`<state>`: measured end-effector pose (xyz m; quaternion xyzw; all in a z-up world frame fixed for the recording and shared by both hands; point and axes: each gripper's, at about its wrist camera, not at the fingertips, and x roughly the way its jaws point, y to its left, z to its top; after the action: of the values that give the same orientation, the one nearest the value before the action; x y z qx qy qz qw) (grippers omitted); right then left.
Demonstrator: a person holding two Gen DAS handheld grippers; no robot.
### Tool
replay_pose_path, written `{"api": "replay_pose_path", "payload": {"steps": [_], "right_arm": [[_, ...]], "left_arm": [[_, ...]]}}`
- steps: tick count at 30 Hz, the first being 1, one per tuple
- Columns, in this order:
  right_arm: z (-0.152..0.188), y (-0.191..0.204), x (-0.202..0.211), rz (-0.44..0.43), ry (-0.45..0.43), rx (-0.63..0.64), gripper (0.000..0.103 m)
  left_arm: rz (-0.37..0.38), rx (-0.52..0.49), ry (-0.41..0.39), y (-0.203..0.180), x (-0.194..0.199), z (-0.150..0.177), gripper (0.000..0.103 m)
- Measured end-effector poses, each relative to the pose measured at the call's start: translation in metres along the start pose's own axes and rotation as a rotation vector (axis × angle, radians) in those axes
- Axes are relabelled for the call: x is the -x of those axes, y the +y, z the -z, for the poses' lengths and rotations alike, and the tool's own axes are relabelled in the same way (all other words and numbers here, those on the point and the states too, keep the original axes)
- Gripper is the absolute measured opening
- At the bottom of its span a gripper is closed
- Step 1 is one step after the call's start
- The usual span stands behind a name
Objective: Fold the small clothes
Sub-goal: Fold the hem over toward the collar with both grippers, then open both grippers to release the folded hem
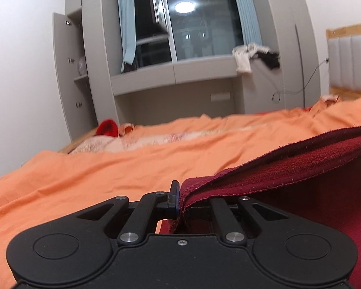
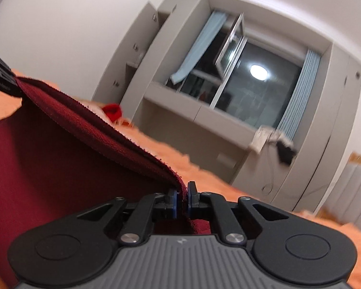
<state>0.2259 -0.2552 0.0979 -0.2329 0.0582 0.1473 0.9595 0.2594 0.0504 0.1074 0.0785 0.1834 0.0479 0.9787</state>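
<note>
**Two grippers hold dark red garment over orange bed**

Black linkage arms and round pivot housings fill the foreground of both wrist views, the right unit topped by a ribbed grey plate. Pinched between blue-edged pads, the left gripper (image 1: 179,201) is clamped on one corner of a dark red garment (image 1: 300,166); the right gripper (image 2: 182,198) is clamped on another corner of the same cloth (image 2: 60,139), so the piece hangs stretched between the two, above the bed. Its hem is thick and fuzzy, like fleece, with a raw stitched edge, while the face below looks smoother.

Only the right wrist view shows the other tool: the left gripper's black body (image 2: 0,77) appears at the far end of the hem. Only the left view shows a padded grey headboard (image 1: 351,60) framed in wood.

An orange bedsheet (image 1: 84,168), soft and wrinkled, covers the bed, with a pale patterned blanket (image 1: 122,144) and a small bright red item (image 1: 107,127) lying near its far edge. Beyond stand grey built-in cabinets (image 1: 89,72), one door open, around a dark window (image 1: 202,24) with pale blue curtains (image 1: 126,24) and a reflected ceiling lamp. White and black clothes (image 1: 255,56) are heaped on the window ledge. The background is blurred.
</note>
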Motion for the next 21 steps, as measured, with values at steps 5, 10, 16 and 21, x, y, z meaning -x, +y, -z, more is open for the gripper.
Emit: {"api": "replay_pose_path", "payload": {"steps": [5, 10, 16, 21], "right_arm": [[0.020, -0.006, -0.057, -0.017, 0.094, -0.005, 0.007], [0.031, 0.003, -0.097, -0.035, 0.158, 0.033, 0.010], [0.047, 0.022, -0.114, -0.028, 0.214, 0.045, 0.021], [0.060, 0.026, -0.115, -0.007, 0.257, 0.023, 0.040]], "left_arm": [[0.000, -0.005, 0.082, -0.003, -0.057, 0.001, 0.006], [-0.010, 0.021, 0.164, -0.001, -0.096, 0.017, 0.007], [0.015, 0.064, 0.257, 0.005, -0.123, 0.034, 0.009], [0.020, 0.062, 0.274, 0.004, -0.127, 0.041, 0.012]]}}
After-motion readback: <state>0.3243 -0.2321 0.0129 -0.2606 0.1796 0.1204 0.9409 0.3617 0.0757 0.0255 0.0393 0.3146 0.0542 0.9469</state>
